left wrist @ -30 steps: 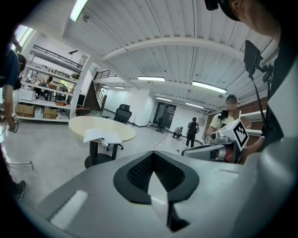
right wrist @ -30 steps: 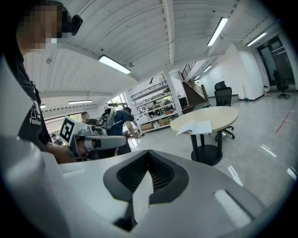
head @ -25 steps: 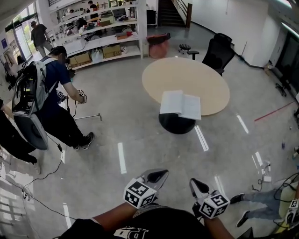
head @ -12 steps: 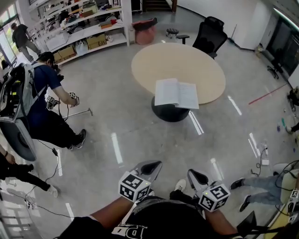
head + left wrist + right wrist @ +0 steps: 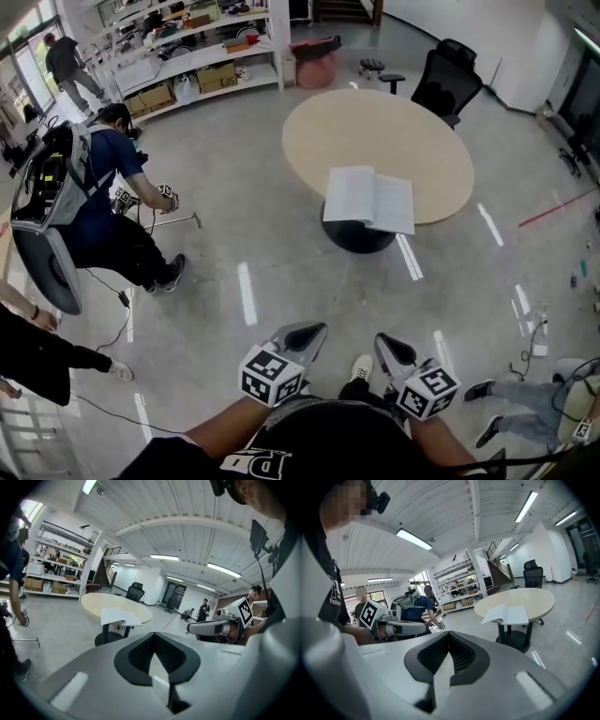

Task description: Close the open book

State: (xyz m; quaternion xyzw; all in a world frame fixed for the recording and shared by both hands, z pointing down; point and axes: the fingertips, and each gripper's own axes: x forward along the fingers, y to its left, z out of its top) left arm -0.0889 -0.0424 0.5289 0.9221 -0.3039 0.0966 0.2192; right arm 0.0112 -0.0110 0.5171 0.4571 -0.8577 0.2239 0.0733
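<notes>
The open book (image 5: 370, 199) lies with white pages up at the near edge of a round beige table (image 5: 375, 136), some way ahead across the floor. My left gripper (image 5: 314, 331) and right gripper (image 5: 384, 343) are held low in front of my body, side by side, both shut and empty, far short of the table. The left gripper view shows its own jaws (image 5: 153, 641) together, with the book (image 5: 119, 617) and the right gripper (image 5: 220, 627) beyond them. In the right gripper view the jaws (image 5: 449, 641) are together too; the book (image 5: 506, 614) lies ahead and the left gripper (image 5: 401, 628) is beside it.
A black office chair (image 5: 450, 86) stands behind the table. Shelves (image 5: 187, 52) and a red bin (image 5: 317, 61) line the back. A person with a backpack (image 5: 103, 202) crouches at the left. Someone's legs (image 5: 525, 403) lie on the floor at the right.
The table and book look a little larger and nearer. Both grippers stay shut in front of me, and a shoe now shows between them.
</notes>
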